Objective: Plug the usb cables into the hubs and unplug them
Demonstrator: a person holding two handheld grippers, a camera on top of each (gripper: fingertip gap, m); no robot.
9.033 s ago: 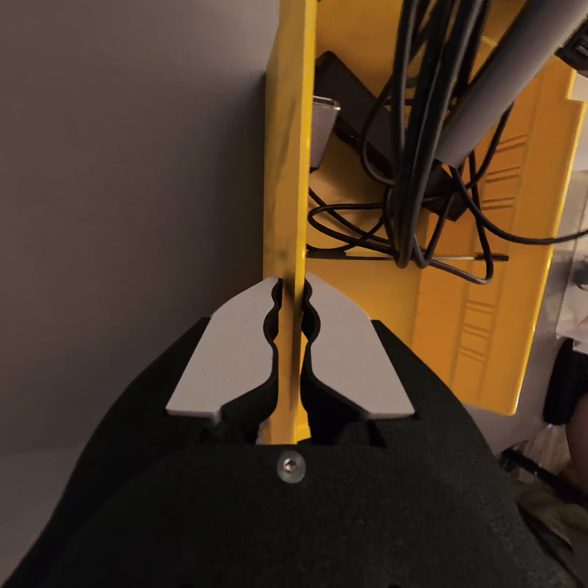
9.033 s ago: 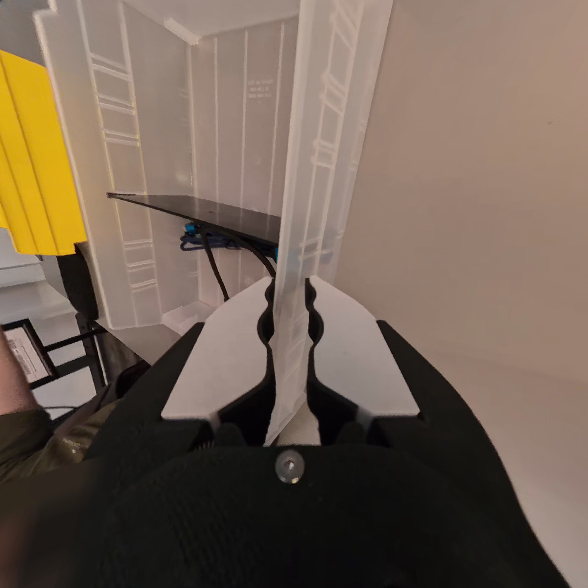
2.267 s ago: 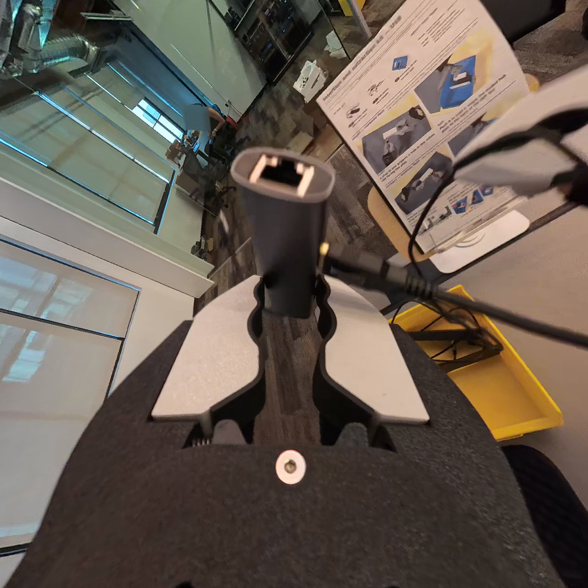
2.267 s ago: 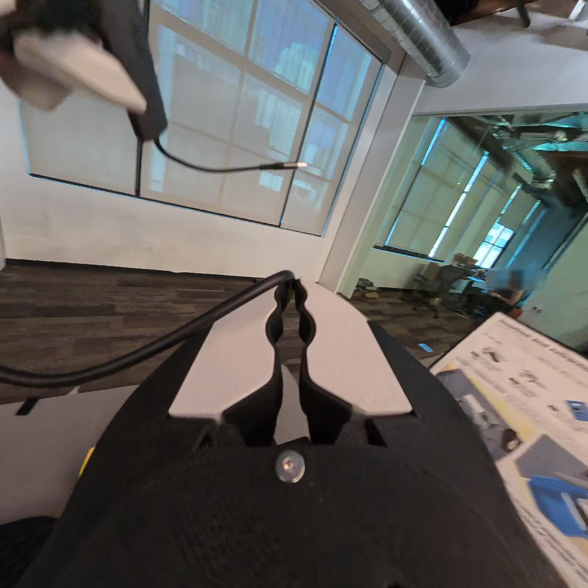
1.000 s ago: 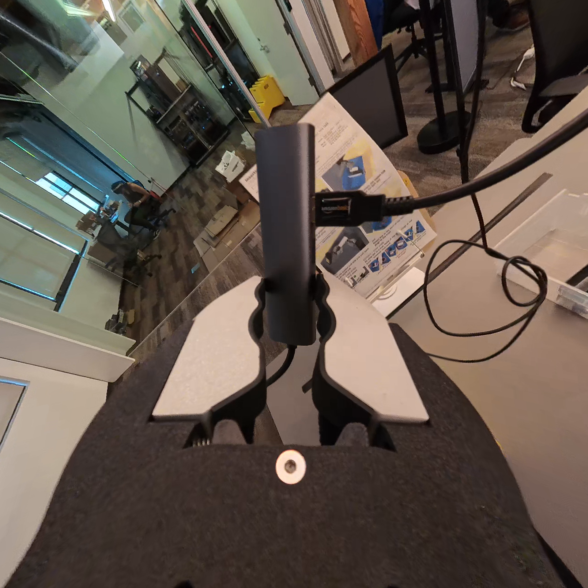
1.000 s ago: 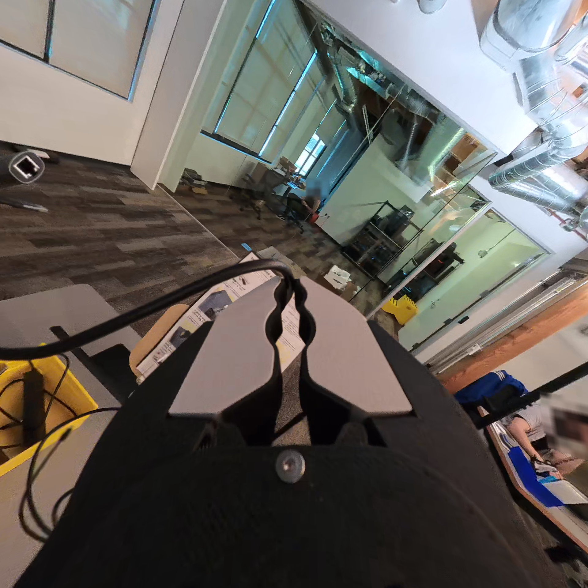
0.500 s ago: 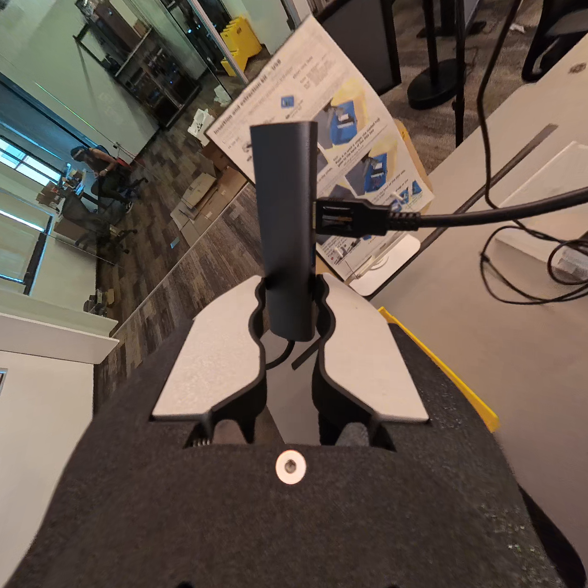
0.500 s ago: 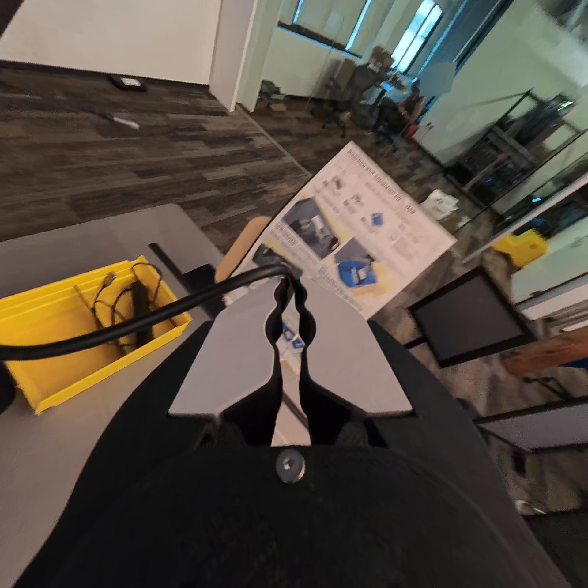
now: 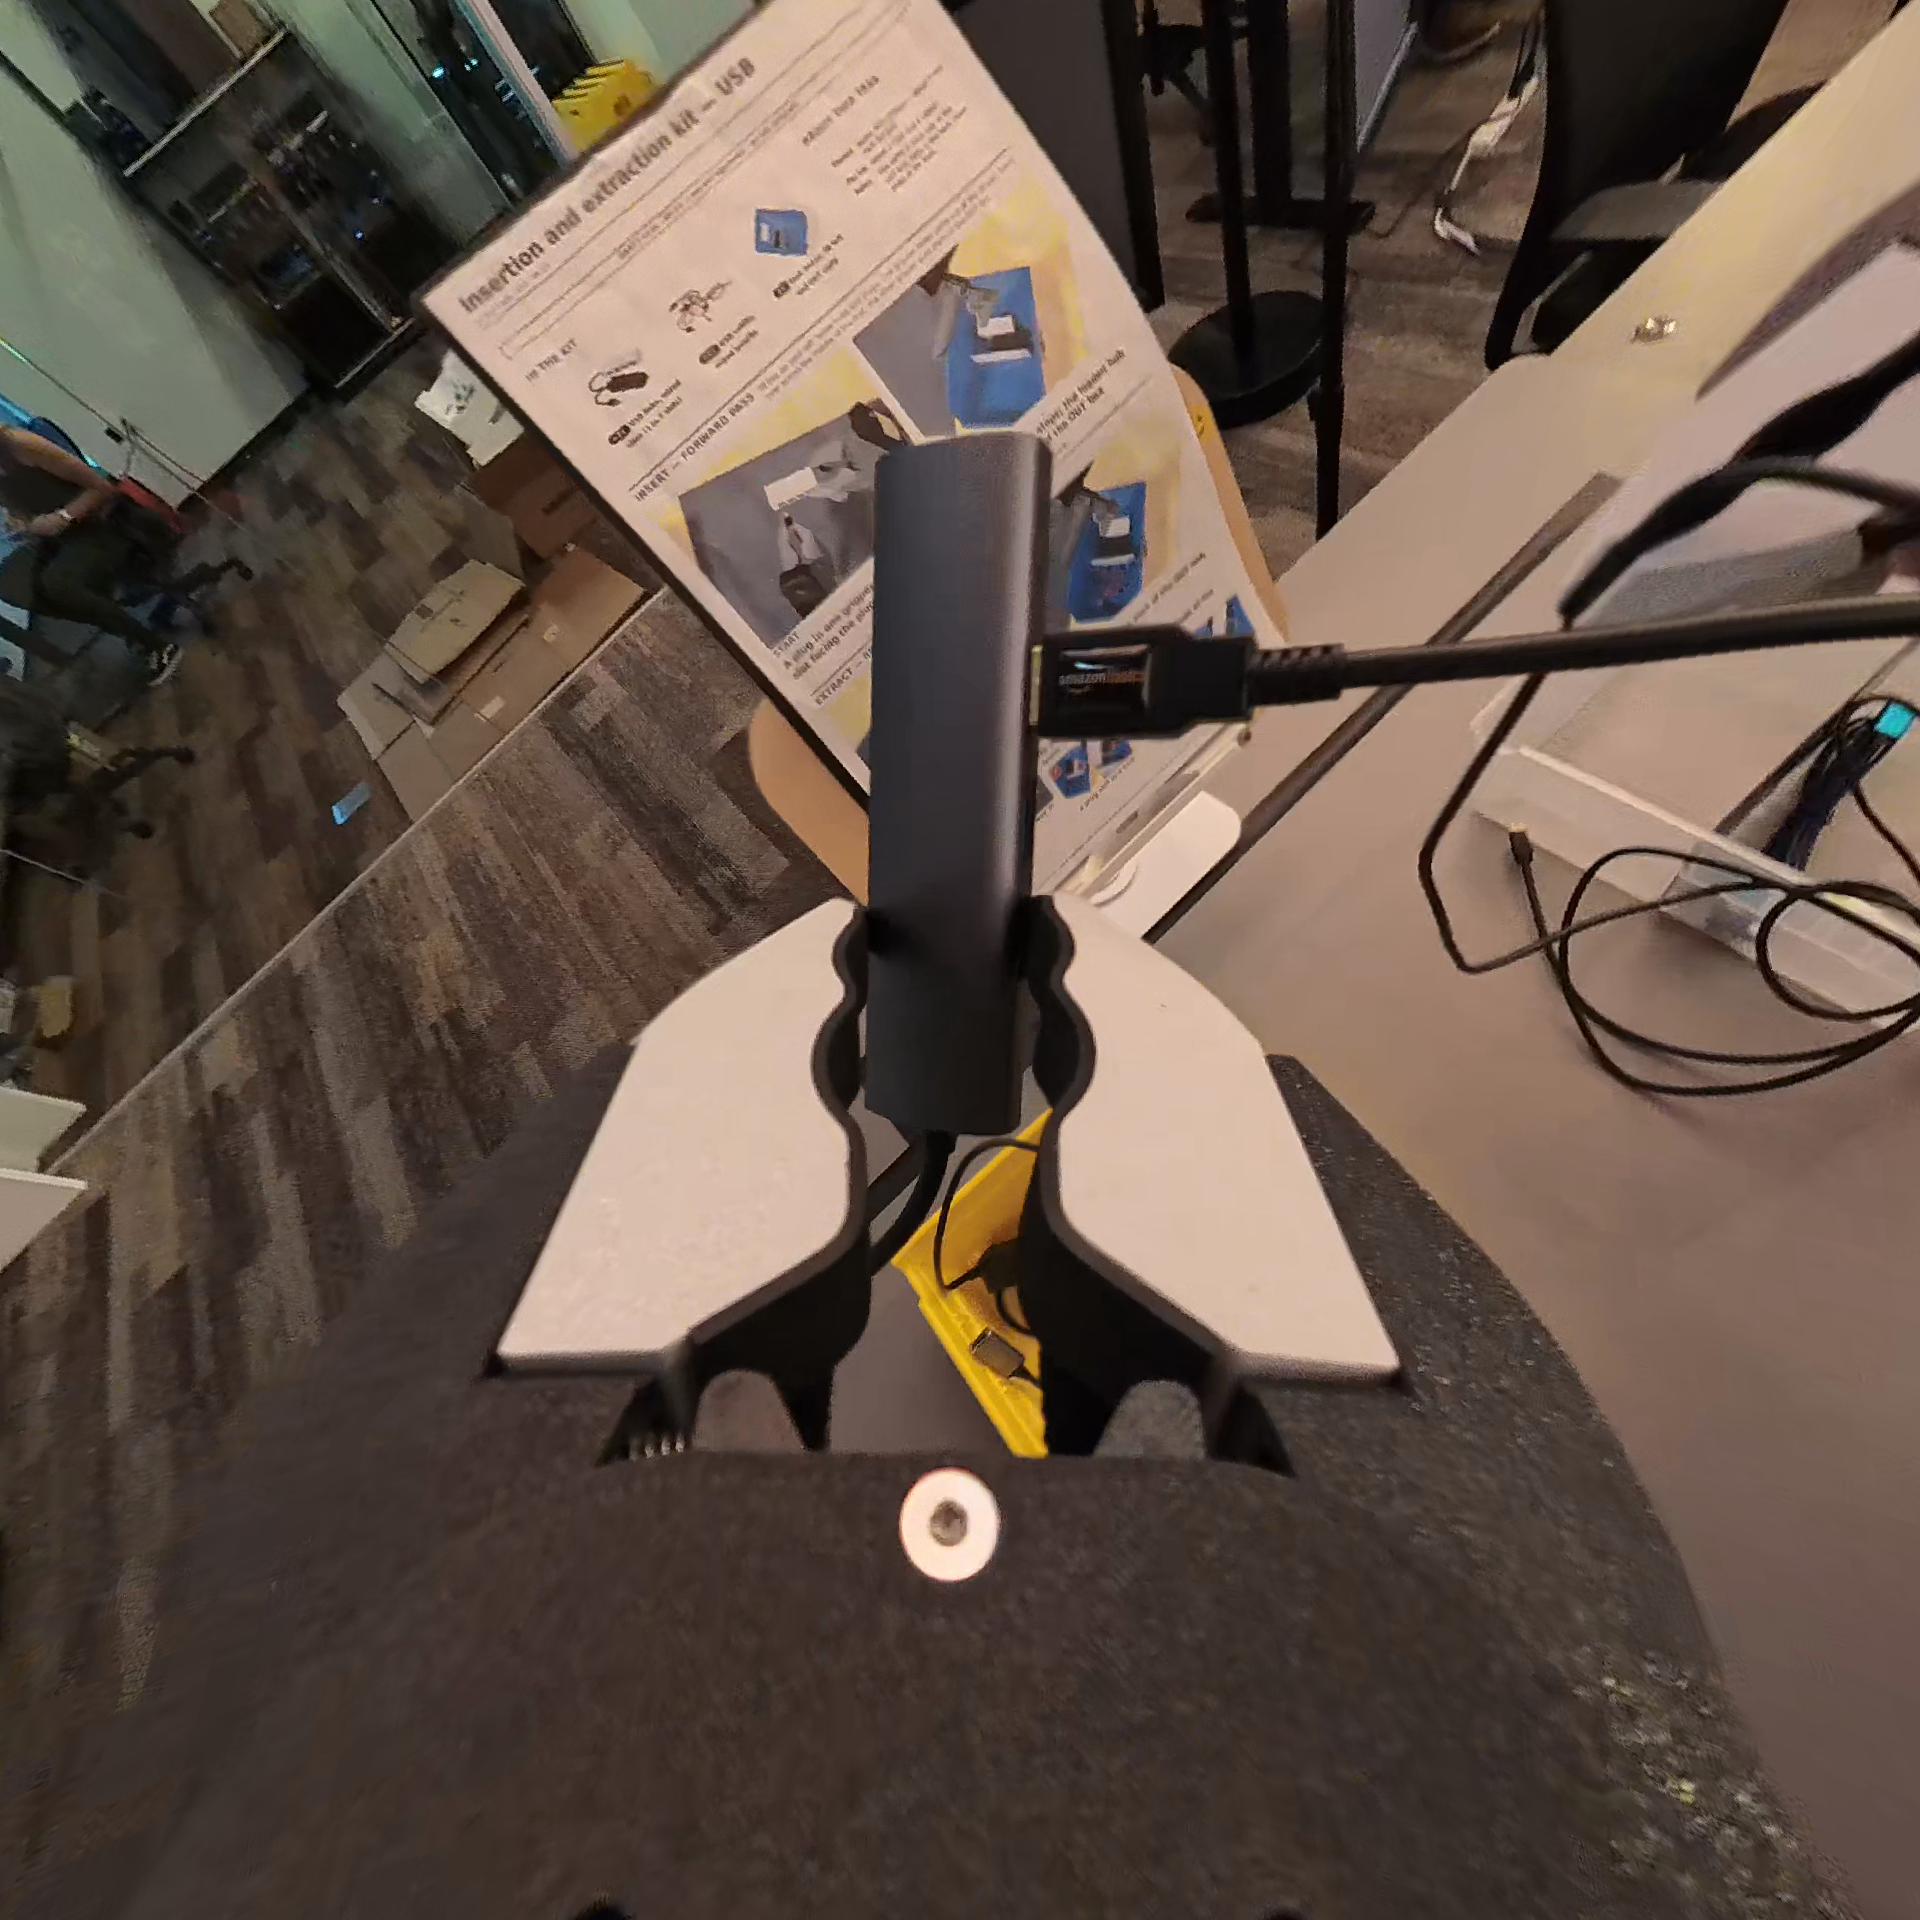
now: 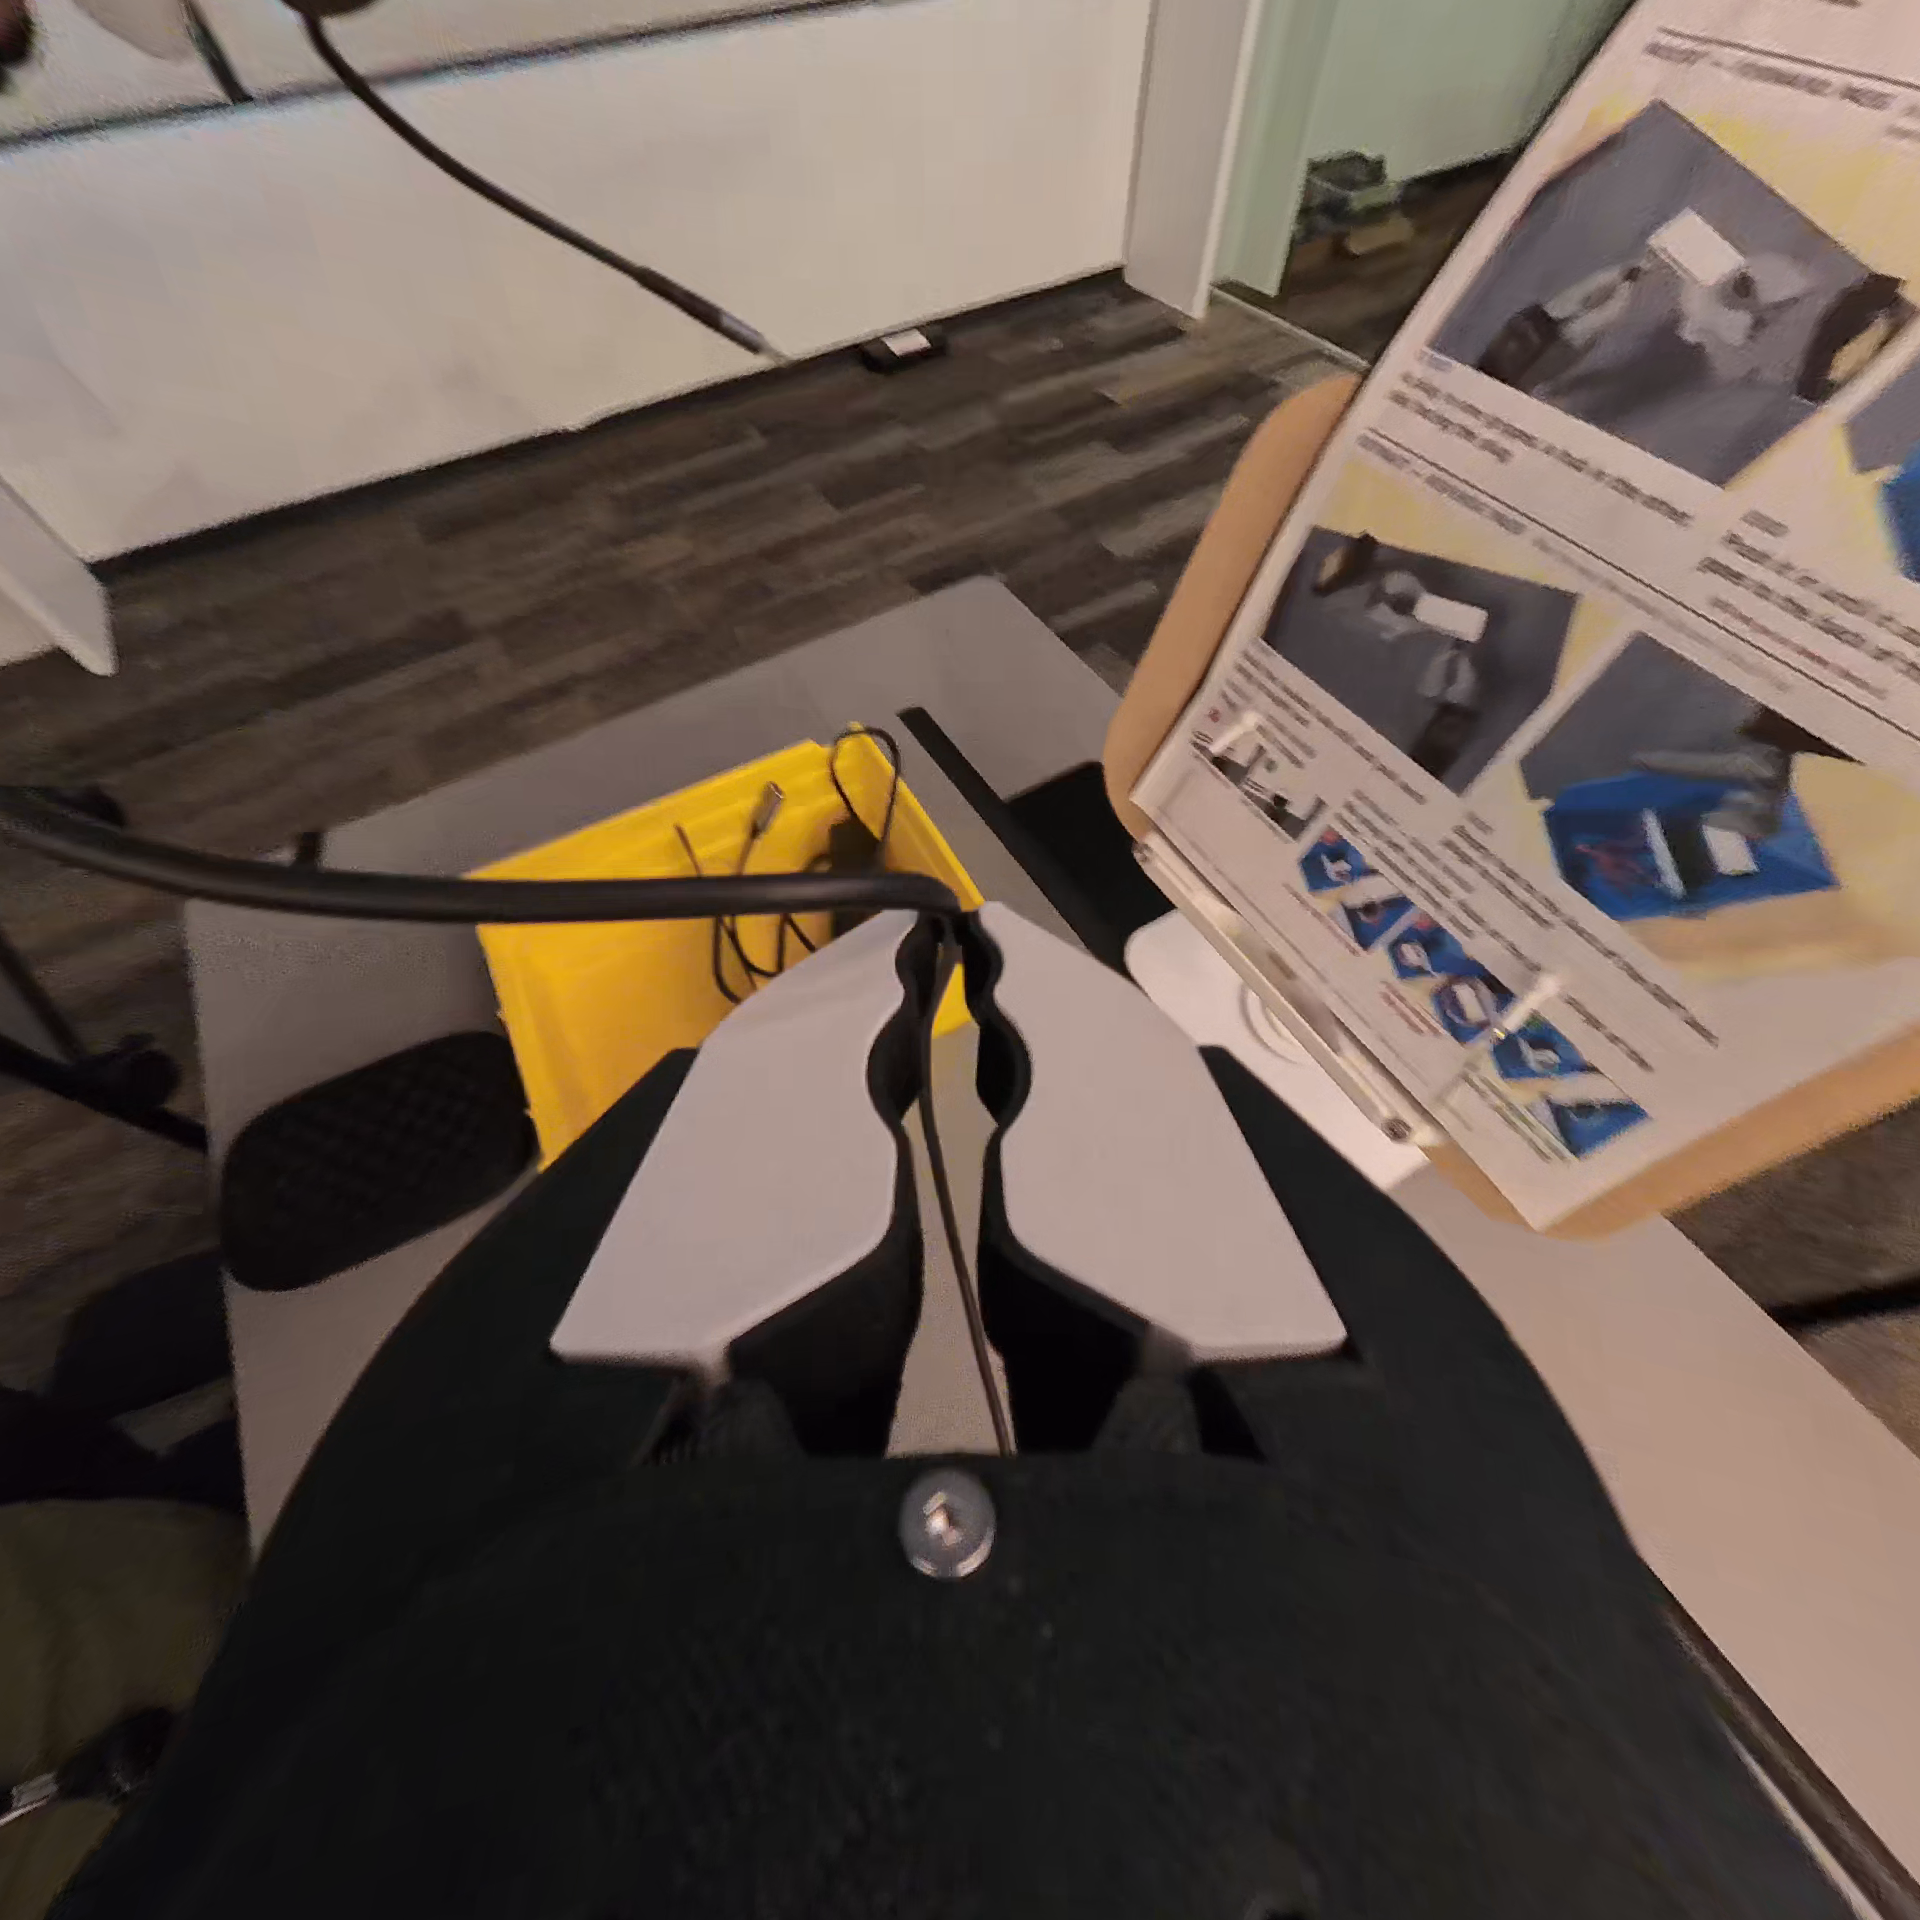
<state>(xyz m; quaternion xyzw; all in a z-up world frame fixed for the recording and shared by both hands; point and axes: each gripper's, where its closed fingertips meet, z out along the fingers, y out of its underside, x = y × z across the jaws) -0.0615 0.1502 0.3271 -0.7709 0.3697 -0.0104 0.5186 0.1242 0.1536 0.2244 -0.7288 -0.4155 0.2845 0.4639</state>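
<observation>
My left gripper (image 9: 951,925) is shut on a dark grey USB hub (image 9: 951,748) and holds it upright in the air. A black USB plug (image 9: 1138,681) sits in the hub's right side, and its cable (image 9: 1579,655) runs off to the right. My right gripper (image 10: 940,930) is shut on that black USB cable (image 10: 416,891), which leaves its tips toward the left. The right gripper also shows blurred at the upper right of the left wrist view (image 9: 1787,416).
A yellow bin (image 10: 613,987) with cables stands on the grey table (image 10: 1621,1434). A clear bin (image 9: 1704,862) with cables lies at the right. An instruction poster on a stand (image 9: 831,343) stands at the table's far edge. A black chair armrest (image 10: 364,1153) is at the left. About 20 cm separates my left fingertips from my right.
Both grippers have tilted downward, so the table and bins come into view. The hub and plugged cable stay held as before.
</observation>
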